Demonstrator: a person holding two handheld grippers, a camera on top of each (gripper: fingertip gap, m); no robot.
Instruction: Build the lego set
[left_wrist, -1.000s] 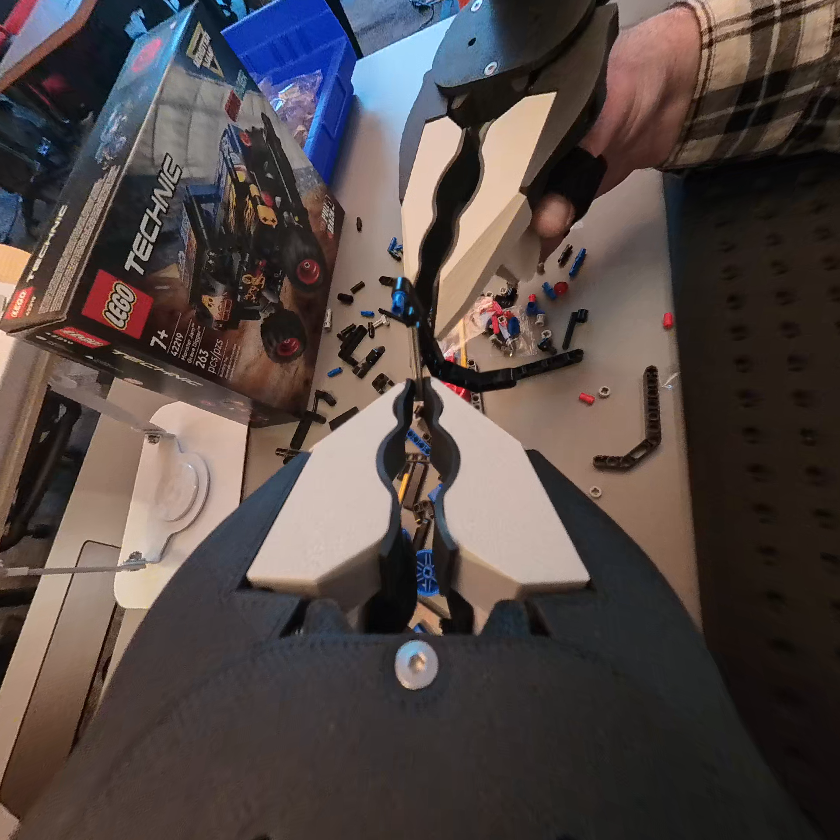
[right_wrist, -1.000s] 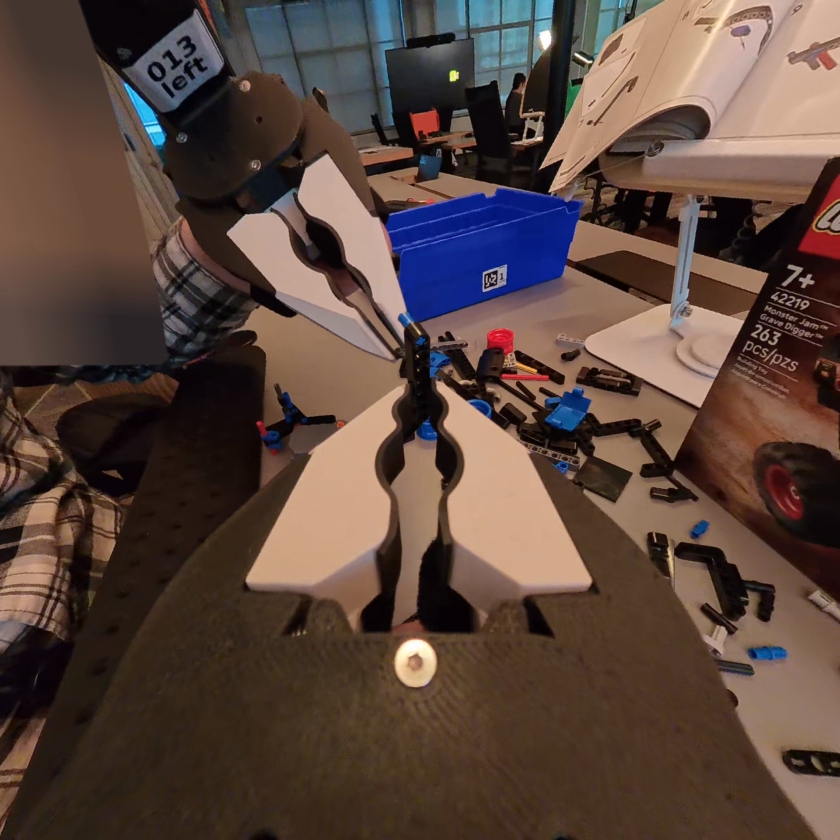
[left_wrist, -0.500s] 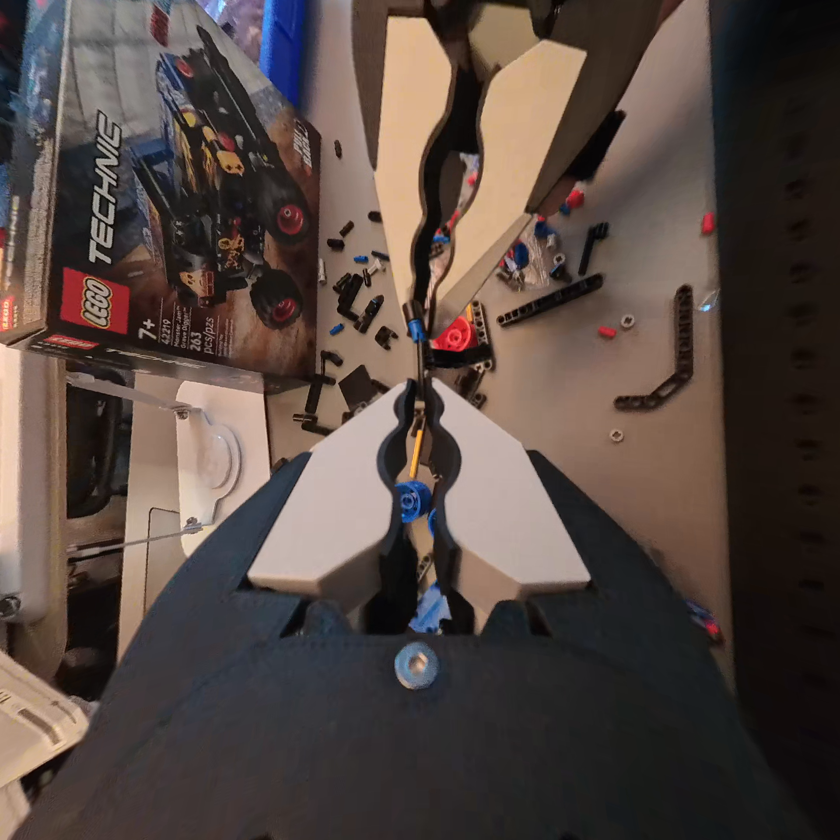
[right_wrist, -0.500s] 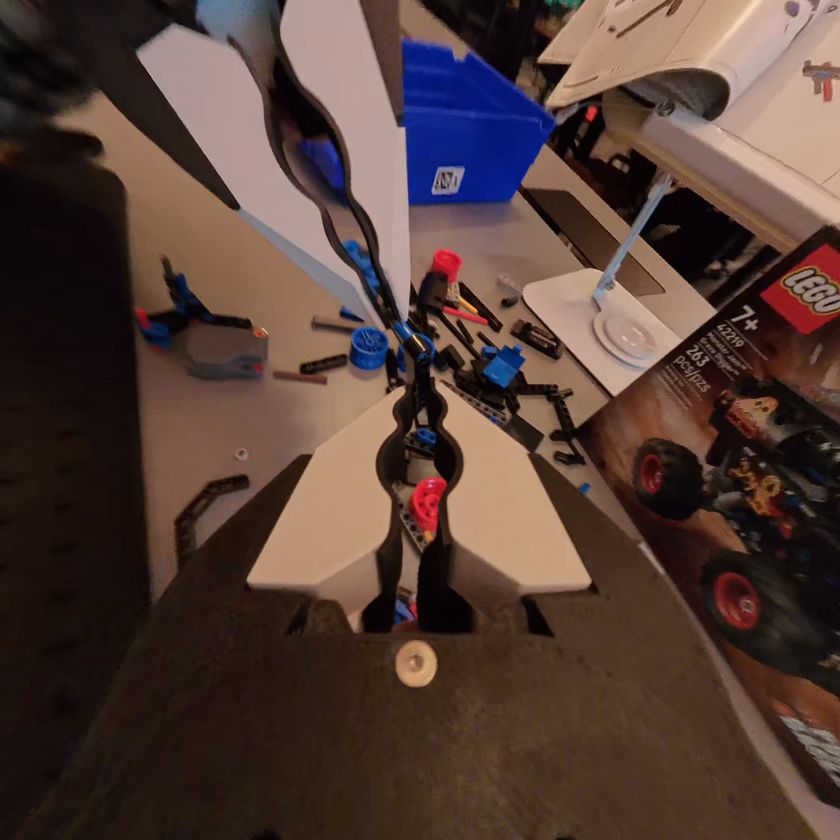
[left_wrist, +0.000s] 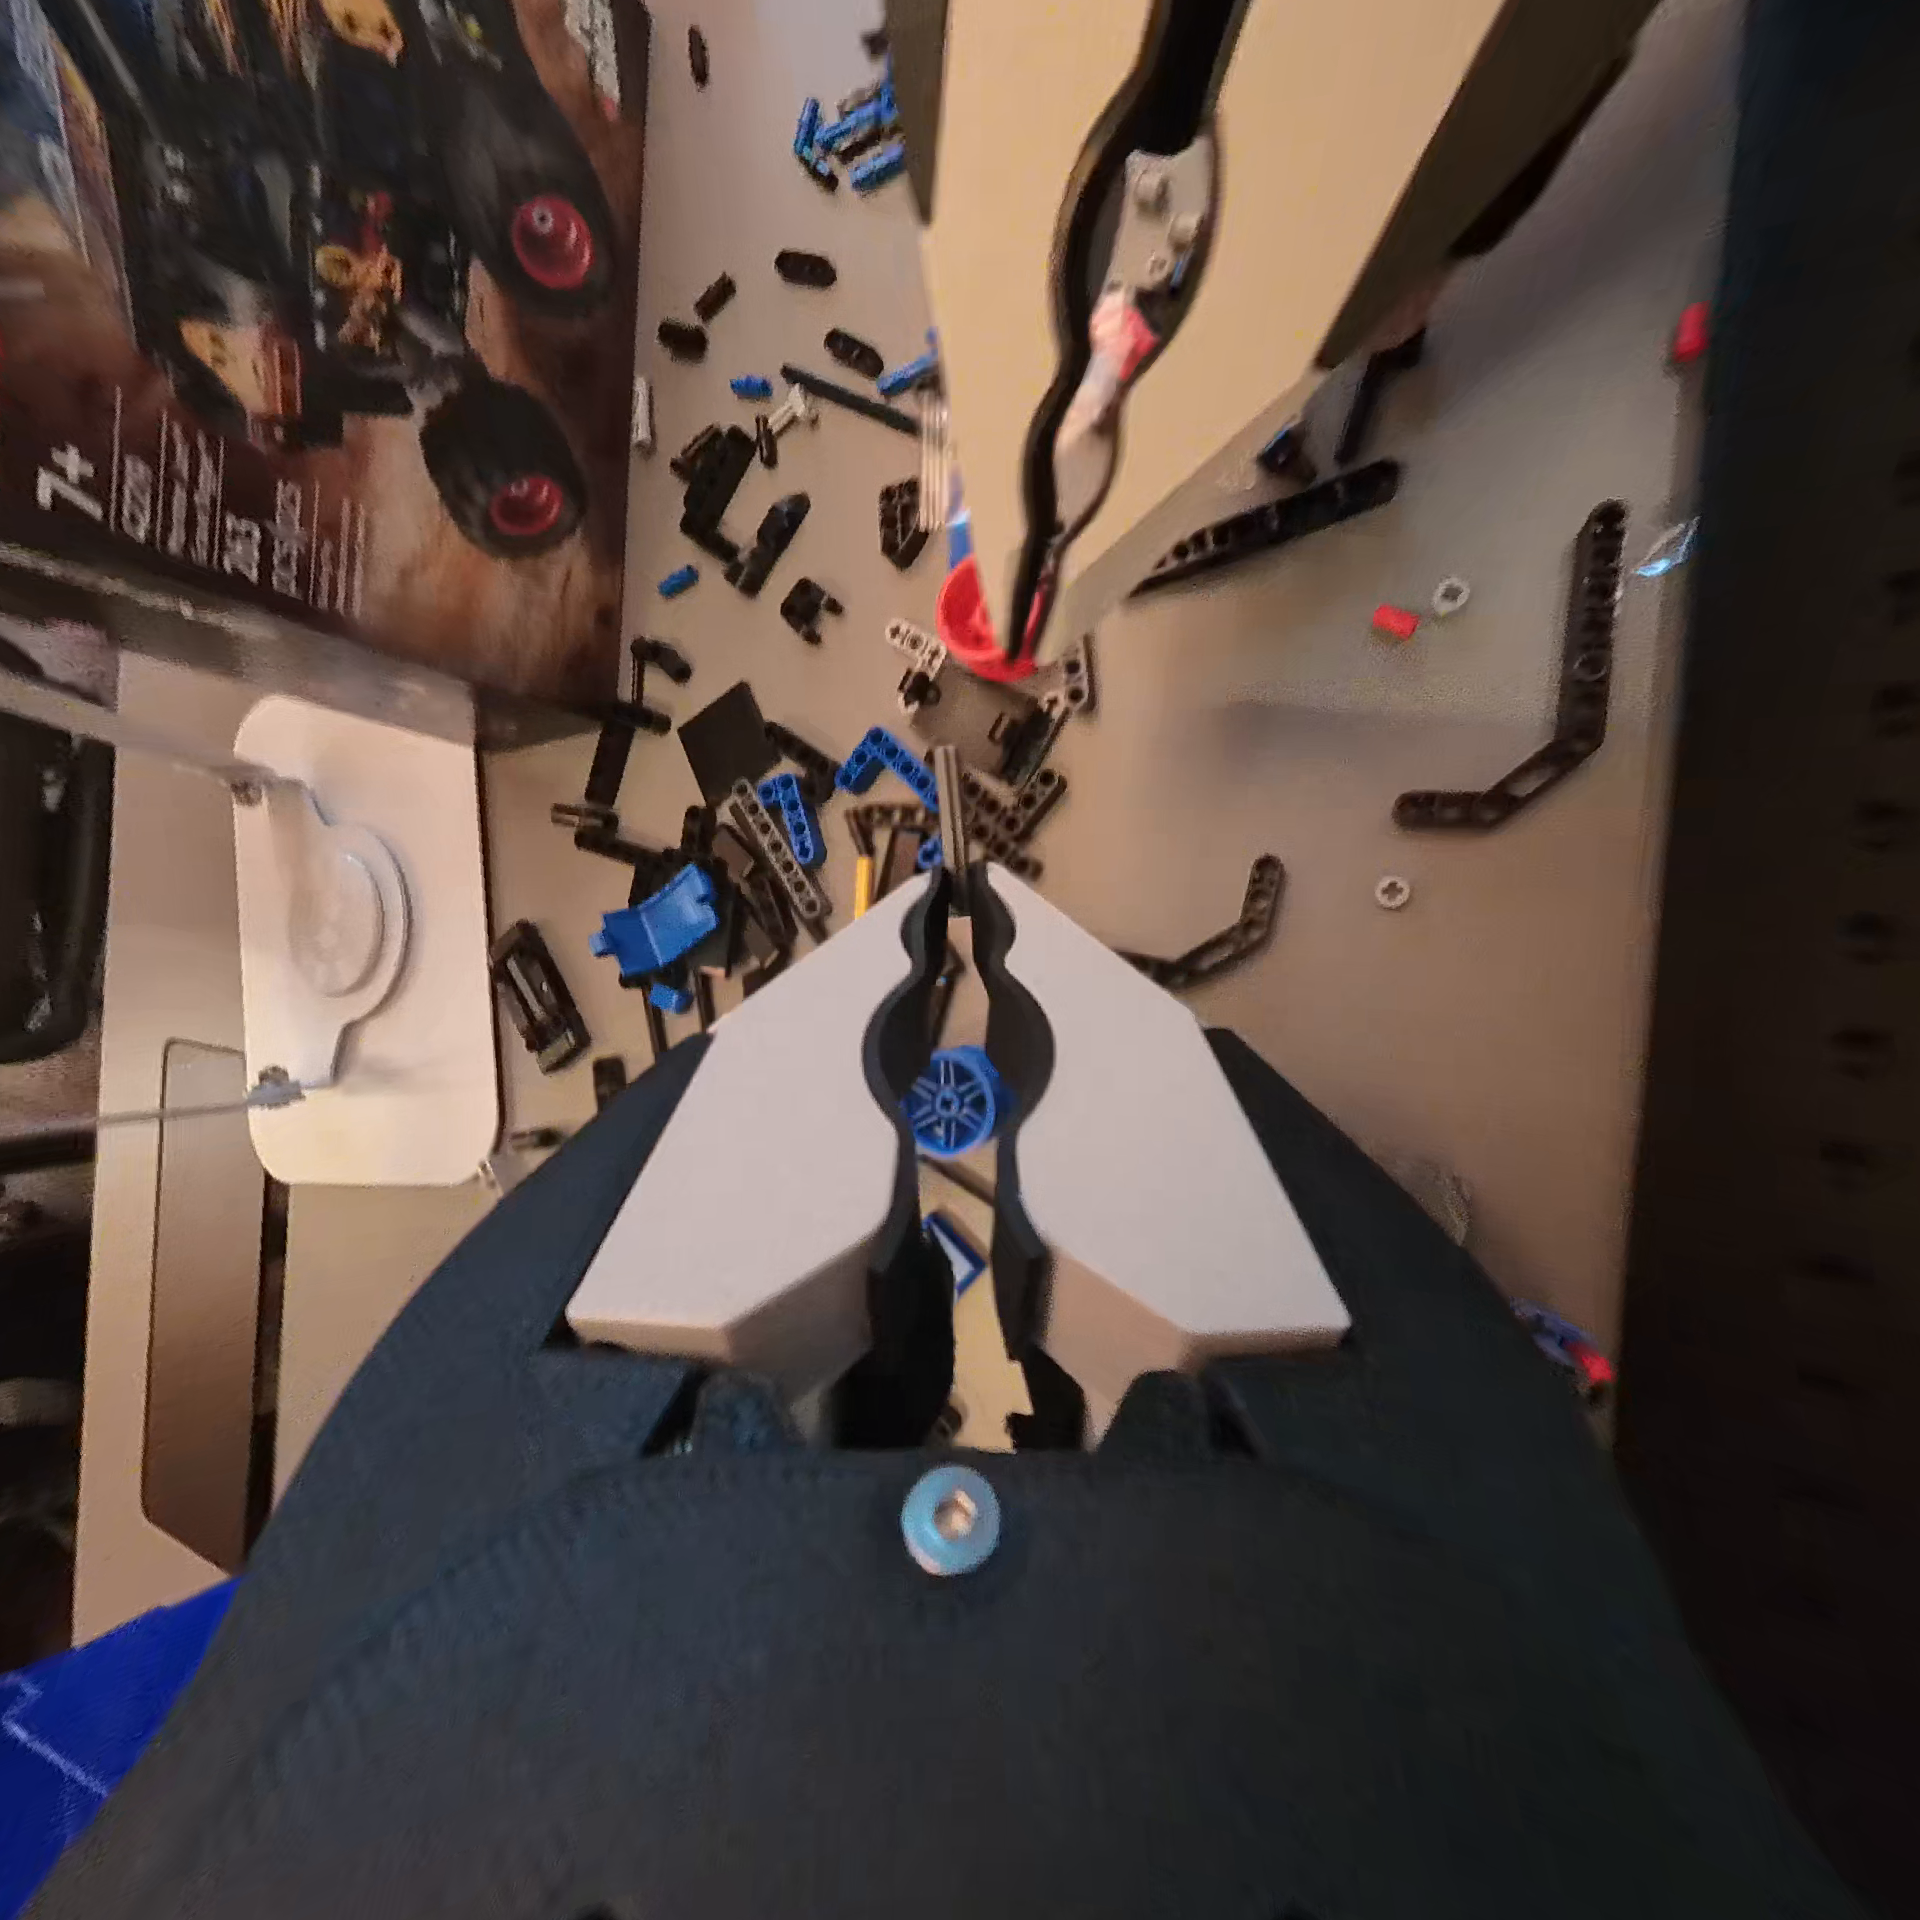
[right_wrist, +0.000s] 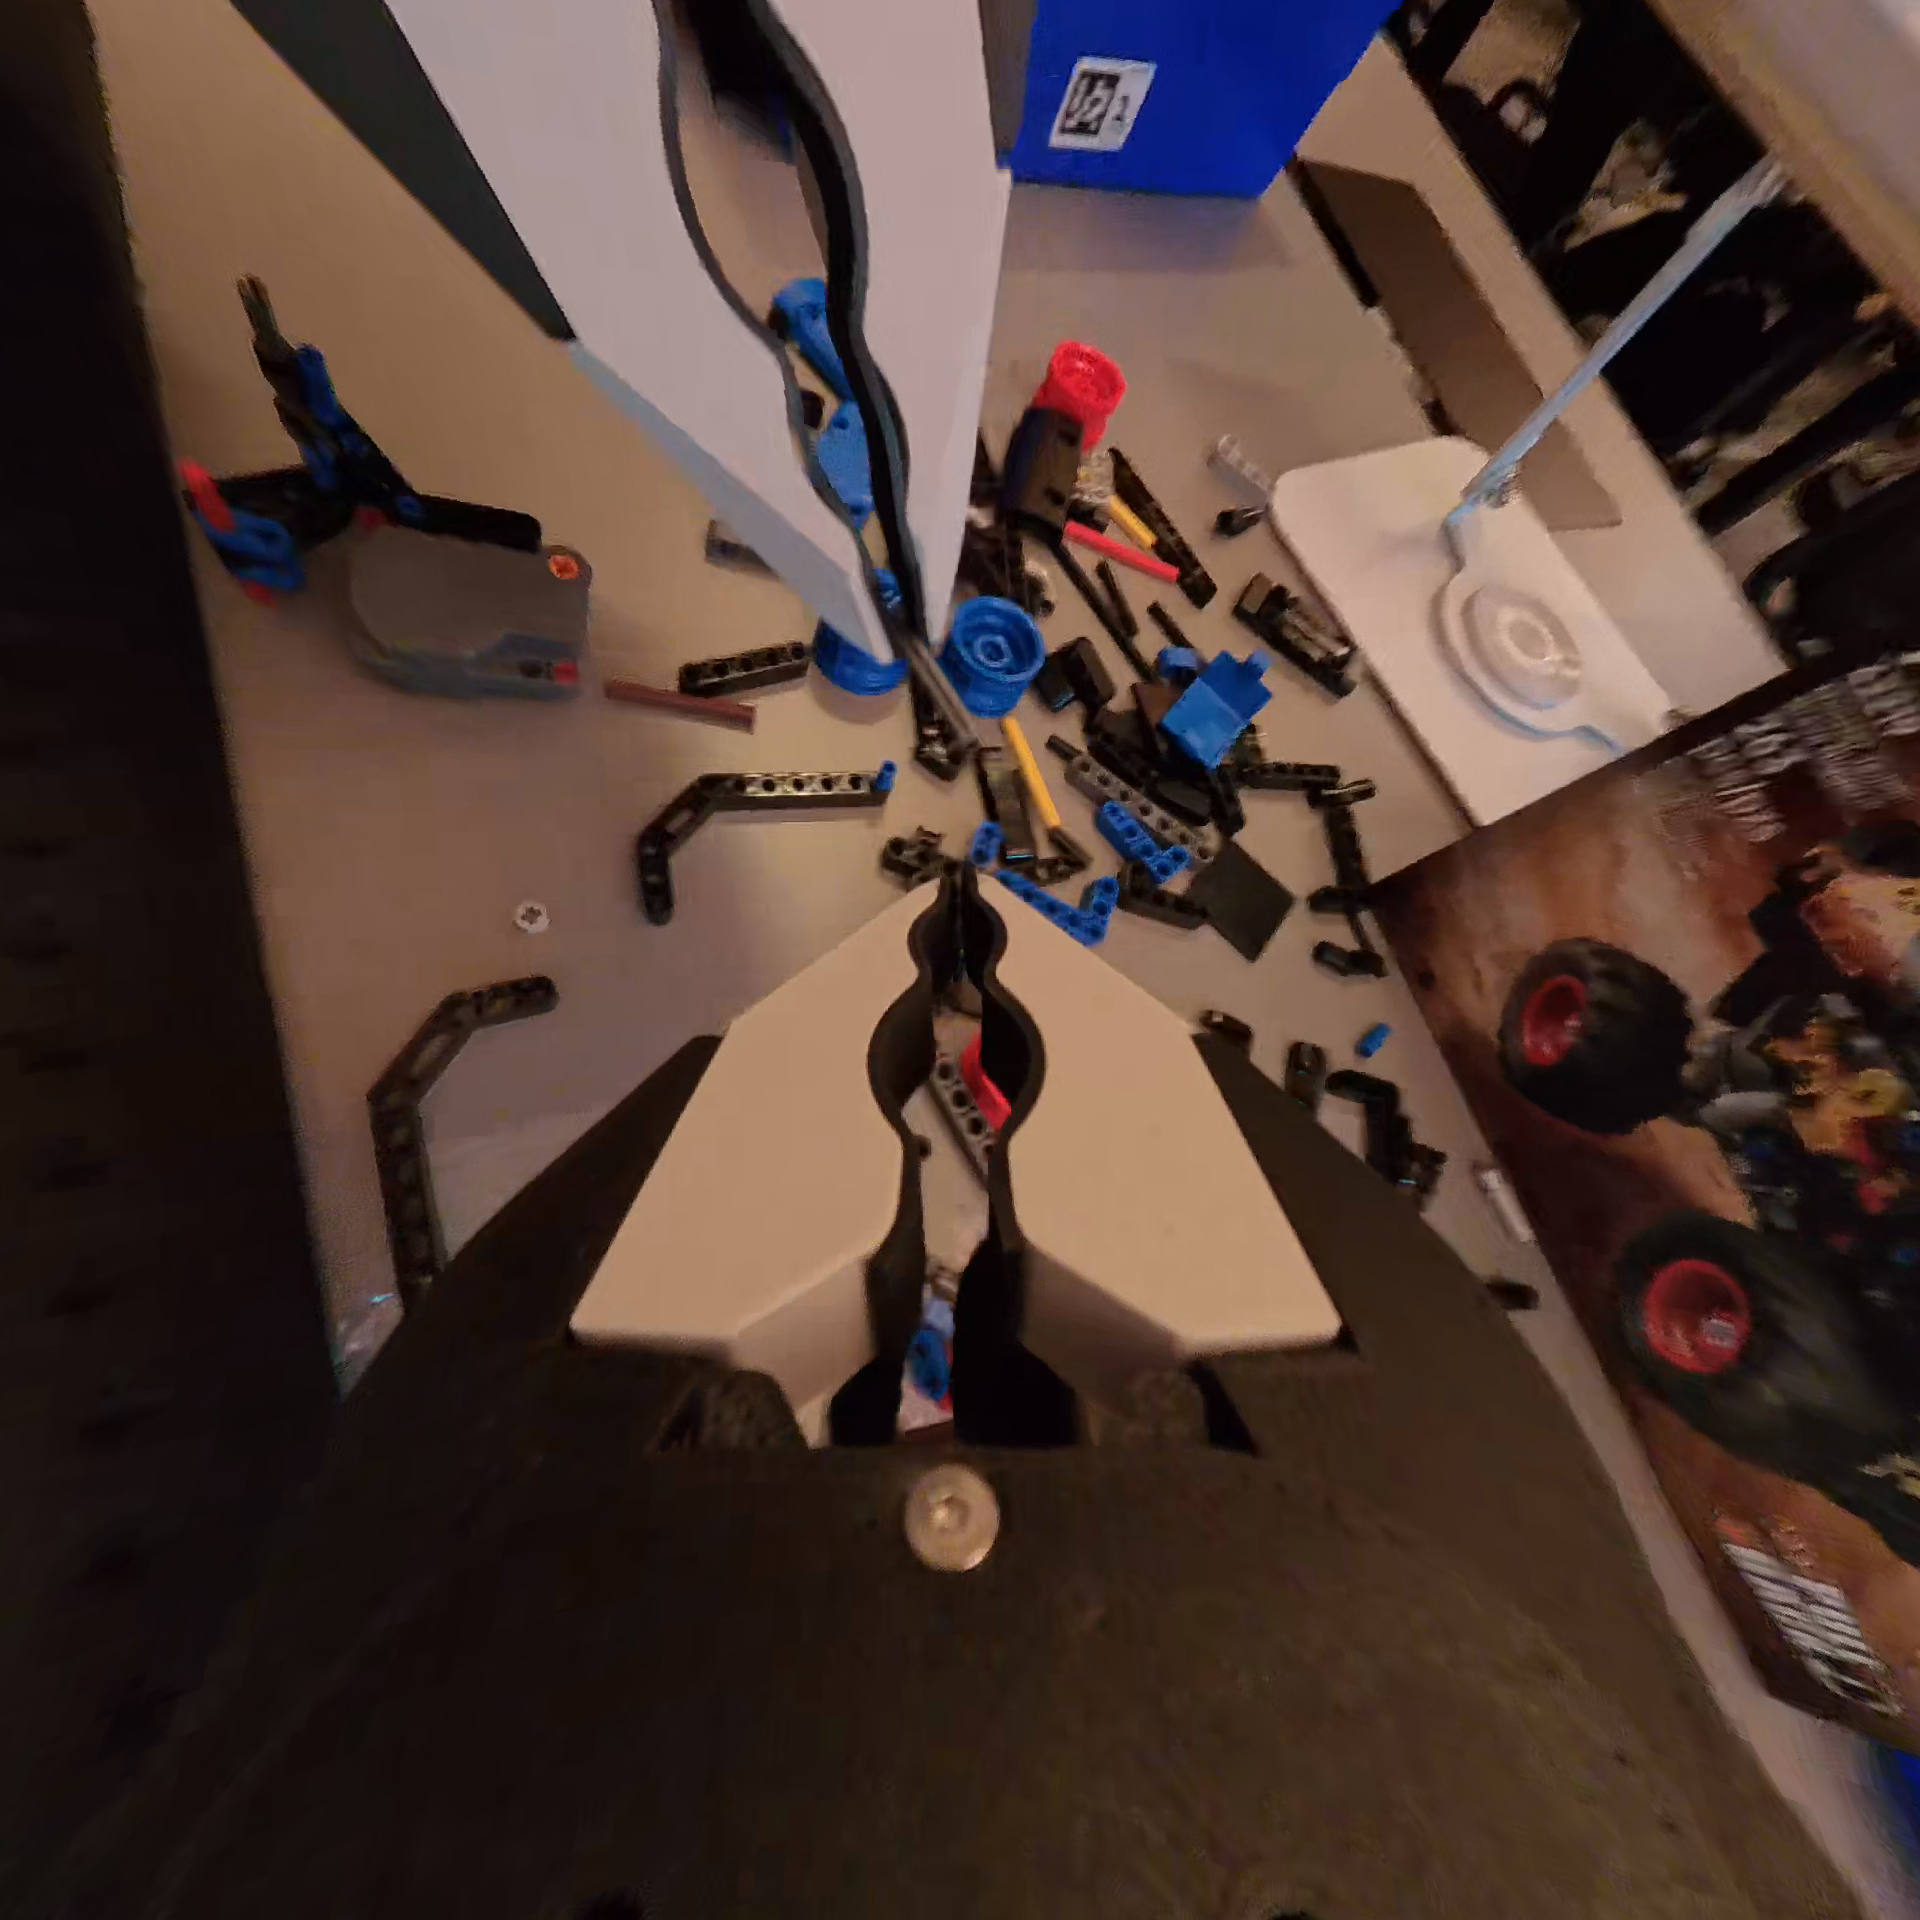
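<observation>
My left gripper (left_wrist: 954, 883) is shut on a thin dark grey axle (left_wrist: 951, 810) that sticks out past its tips, low over a pile of loose black, blue and yellow Lego parts (left_wrist: 790, 831). It also shows in the right wrist view (right_wrist: 909, 644), with the axle (right_wrist: 940, 696) pointing down beside a blue wheel hub (right_wrist: 992, 655). My right gripper (right_wrist: 958, 883) has its jaws together, and nothing shows past its tips. It comes in from the top of the left wrist view (left_wrist: 1027, 634), just over a red wheel hub (left_wrist: 966, 623). A part-built grey and blue assembly (right_wrist: 468, 613) stands apart.
The set's box (left_wrist: 312, 312) lies along one side of the table, next to the white base of a booklet stand (left_wrist: 364, 935). A blue bin (right_wrist: 1174, 94) stands at the far end. A black mat (left_wrist: 1818, 935) borders the table. Angled black beams (left_wrist: 1558, 727) lie near it. About 5 centimetres separates my left fingertips from my right. My left tips are roughly 10 centimetres from the blue wheel hub (right_wrist: 992, 655).
Both grippers have dropped towards the table and drawn a little apart. The black piece with the blue pin that joined their tips is no longer seen between them. The left still holds the axle.
</observation>
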